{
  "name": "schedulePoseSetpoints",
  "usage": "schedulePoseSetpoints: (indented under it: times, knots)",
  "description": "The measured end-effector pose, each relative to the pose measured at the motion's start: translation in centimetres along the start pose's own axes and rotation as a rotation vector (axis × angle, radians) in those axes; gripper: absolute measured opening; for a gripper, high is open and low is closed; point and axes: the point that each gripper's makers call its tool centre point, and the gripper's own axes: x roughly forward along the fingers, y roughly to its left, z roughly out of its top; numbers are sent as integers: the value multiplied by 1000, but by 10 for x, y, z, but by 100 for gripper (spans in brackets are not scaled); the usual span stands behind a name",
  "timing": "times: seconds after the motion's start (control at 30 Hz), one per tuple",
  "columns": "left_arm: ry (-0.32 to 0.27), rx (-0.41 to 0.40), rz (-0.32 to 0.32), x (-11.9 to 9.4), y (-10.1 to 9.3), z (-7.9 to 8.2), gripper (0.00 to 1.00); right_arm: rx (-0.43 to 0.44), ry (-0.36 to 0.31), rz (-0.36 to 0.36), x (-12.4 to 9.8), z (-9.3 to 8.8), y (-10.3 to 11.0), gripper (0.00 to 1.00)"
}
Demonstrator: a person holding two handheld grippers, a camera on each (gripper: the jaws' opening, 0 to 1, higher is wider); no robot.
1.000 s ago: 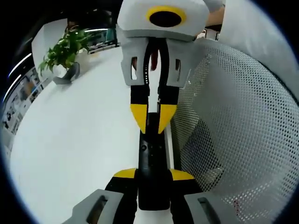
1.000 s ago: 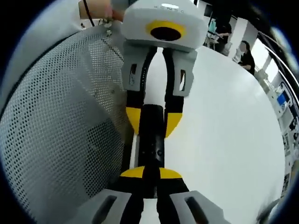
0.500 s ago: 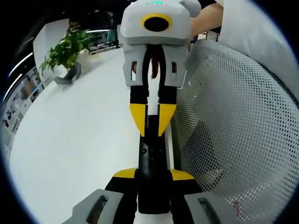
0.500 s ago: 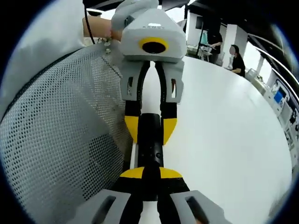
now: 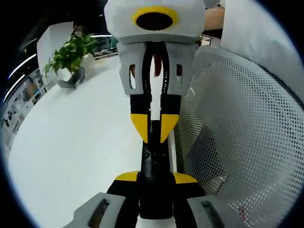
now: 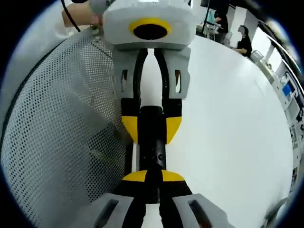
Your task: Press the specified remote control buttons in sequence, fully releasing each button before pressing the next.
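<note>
In the left gripper view, the left gripper [image 5: 154, 176] rises from the bottom centre with its yellow-tipped jaws clamped on the near end of a black remote control [image 5: 154, 166], which runs up the middle of the frame over the white table [image 5: 80, 142]. The right gripper [image 5: 155, 135] comes down from the top centre; its yellow tips are nearly together and sit over the remote's far end, and whether they pinch it or only press on it cannot be told.

A white mesh basket [image 5: 237, 137] takes up the right half of this frame, just beside the remote. Its perforated wall curves up to a rim near the upper right; what lies inside cannot be made out through the holes. A potted green plant [image 5: 69, 59] stands on the table at the upper left, well apart from the grippers.

In the right gripper view, the right gripper [image 6: 151, 178] enters from the bottom centre, its jaws close against the sides of the remote control [image 6: 152, 142]. The left gripper [image 6: 151, 128] reaches down from the top centre, its yellow tips gripping the remote on both sides at mid-frame. The mesh basket [image 6: 61, 133] covers the left half, again just beside the remote, its contents unclear. The white table [image 6: 228, 123] spreads across the right half, and people [image 6: 244, 40] stand at its far edge in the upper right.
</note>
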Motion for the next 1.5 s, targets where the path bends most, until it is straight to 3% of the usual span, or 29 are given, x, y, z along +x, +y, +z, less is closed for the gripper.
schedulePoseSetpoints:
  times: [0.03, 0.1, 0.13, 0.3, 0.47, 0.57, 0.6, 0.7, 0.77, 0.83, 0.87, 0.97, 1.03, 1.13, 1.17, 1.23, 1.27, 1.33, 1.5]
  knots:
    - [-3, -2, 3, 0, 0, 1, 24, 13, -53, -11, -1, -1, 1, 6]
    - [-4, -6, 8, 0, 0, 1, 24, 112, -96, -23, -1, -1, 1, 6]
    - [-5, -5, 9, 1, 0, 1, 24, 61, -82, -24, -1, -2, 2, 6]
    - [-15, -5, 8, 0, 0, 2, 24, -19, -66, -28, 2, 5, 3, 4]
    - [-15, -6, 9, 1, 0, 2, 24, 11, 0, 16, 2, 4, 2, 3]
    - [-17, -5, 9, 1, 0, 2, 24, 36, 123, 0, 4, 3, 2, 3]
    - [-17, -5, 9, 1, 0, 2, 24, -20, 147, -7, 5, 3, 1, 3]
    - [-17, -5, 9, 0, 0, 2, 24, 28, 108, -7, 4, 1, 1, 3]
    - [-18, -4, 9, 1, 0, 2, 24, 34, 32, -22, 3, 3, 2, 3]
    - [-18, -4, 10, 1, 0, 2, 24, -27, -11, -62, 1, 4, 2, 3]
    - [-18, -5, 10, 1, 0, 2, 24, -17, -18, -81, 1, 4, 3, 3]
    - [-17, -6, 14, 1, 0, 1, 24, -129, 1, -116, 3, 5, 6, 0]
    - [-15, -6, 15, 1, 1, 1, 24, -142, 8, -116, 4, 5, 7, 0]
    - [-13, -7, 16, 2, 1, 1, 24, 11, 11, -54, 4, 6, 5, 0]
    - [-13, -7, 17, 2, 1, 1, 24, 26, 18, -38, 4, 6, 3, 0]
    - [-15, -8, 17, 2, 1, 1, 24, 39, 41, -19, 4, 7, 1, 0]
    - [-15, -7, 17, 2, 1, 1, 24, 33, 65, -45, 5, 7, -3, 0]
    - [-18, -8, 18, 2, 1, 1, 24, 93, 89, -39, 5, 8, -1, 0]
    - [-23, -12, 21, 3, 1, 0, 24, 61, 35, -87, 3, 6, 1, 0]
